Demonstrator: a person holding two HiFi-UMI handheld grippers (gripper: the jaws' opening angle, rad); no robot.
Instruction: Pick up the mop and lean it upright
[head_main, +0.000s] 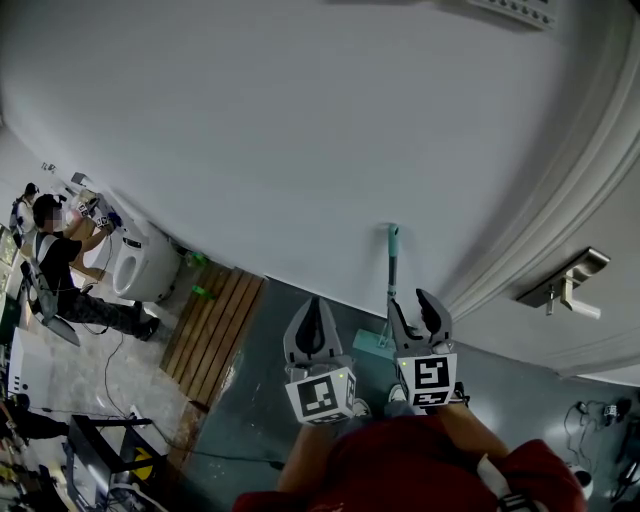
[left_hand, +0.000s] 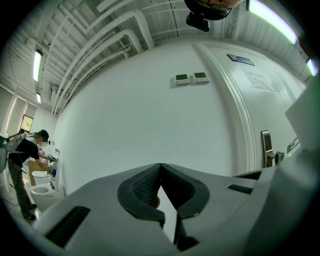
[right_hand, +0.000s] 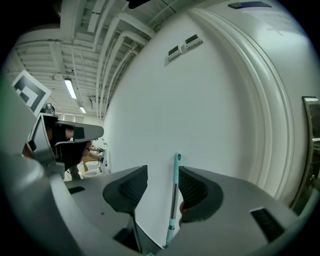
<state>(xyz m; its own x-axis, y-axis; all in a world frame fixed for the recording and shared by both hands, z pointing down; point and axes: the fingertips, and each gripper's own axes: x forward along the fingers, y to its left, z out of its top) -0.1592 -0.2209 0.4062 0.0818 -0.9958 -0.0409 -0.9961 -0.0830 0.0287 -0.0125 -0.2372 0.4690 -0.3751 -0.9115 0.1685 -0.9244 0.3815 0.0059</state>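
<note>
Your right gripper (head_main: 410, 305) has its fingers open. In the right gripper view the mop (right_hand: 175, 190) shows in the gap between them, closer to the right-hand finger (right_hand: 200, 192). You cannot tell from either view whether that finger touches the handle.

The mop (head_main: 391, 270) stands upright, with its teal top end against the white wall (head_main: 300, 120). In the head view the lower part of the handle is hidden behind your right gripper. Only a teal patch of the mop's foot shows on the floor between the two grippers. In the right gripper view the gripper's own body cuts off the bottom of the handle.

Your left gripper (head_main: 313, 305) is beside the mop, apart from it. In the left gripper view its fingers (left_hand: 145, 187) are closed tip to tip, with nothing between them.

At the right edge a door handle (head_main: 565, 283) is only partly visible. Far left, a person (head_main: 55, 260) bends by a toilet (head_main: 140, 265), too small to make out clearly.
</note>
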